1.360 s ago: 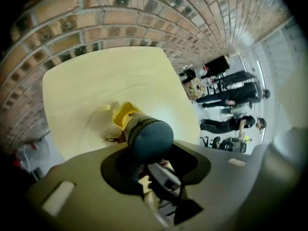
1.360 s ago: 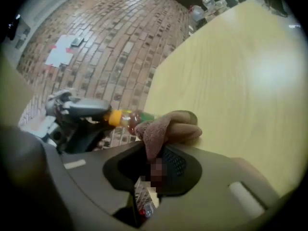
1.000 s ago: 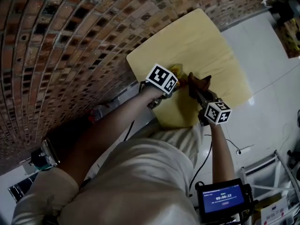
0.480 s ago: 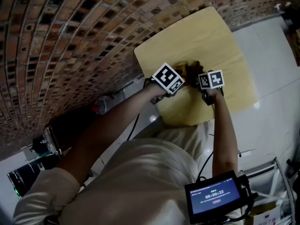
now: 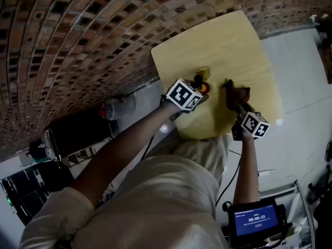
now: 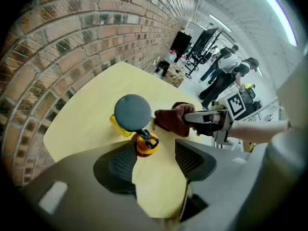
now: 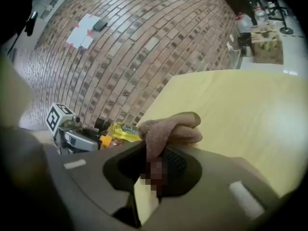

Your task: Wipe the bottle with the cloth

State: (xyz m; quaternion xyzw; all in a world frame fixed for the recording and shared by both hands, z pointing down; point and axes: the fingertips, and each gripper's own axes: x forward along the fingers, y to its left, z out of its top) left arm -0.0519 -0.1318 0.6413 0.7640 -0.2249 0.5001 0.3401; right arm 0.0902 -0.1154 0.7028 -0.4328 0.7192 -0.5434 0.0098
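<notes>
A yellow bottle (image 5: 203,73) with an orange neck (image 6: 146,144) and a dark round lid (image 6: 132,112) rests on the yellow table (image 5: 223,40). My left gripper (image 6: 154,158) hangs over it from the near side. Its jaws have just been opening and stand open, with the orange neck between the fingertips and no pad pressing on it. My right gripper (image 5: 232,90) is shut on a brown cloth (image 7: 168,128), to the right of the bottle (image 7: 122,130) and apart from it. I cannot tell whether the bottle stands or lies.
A brick wall (image 5: 78,40) runs along the table's left and far sides. White floor (image 5: 301,77) lies to the right. A plastic bottle (image 5: 116,108) sits by the wall below the table. A lit screen (image 5: 254,219) hangs near my right arm. People (image 6: 226,71) stand far off.
The right gripper has drawn back from the bottle with the cloth, to the right and toward the table's near edge. The bottle now shows uncovered beside the left gripper, which has stayed put.
</notes>
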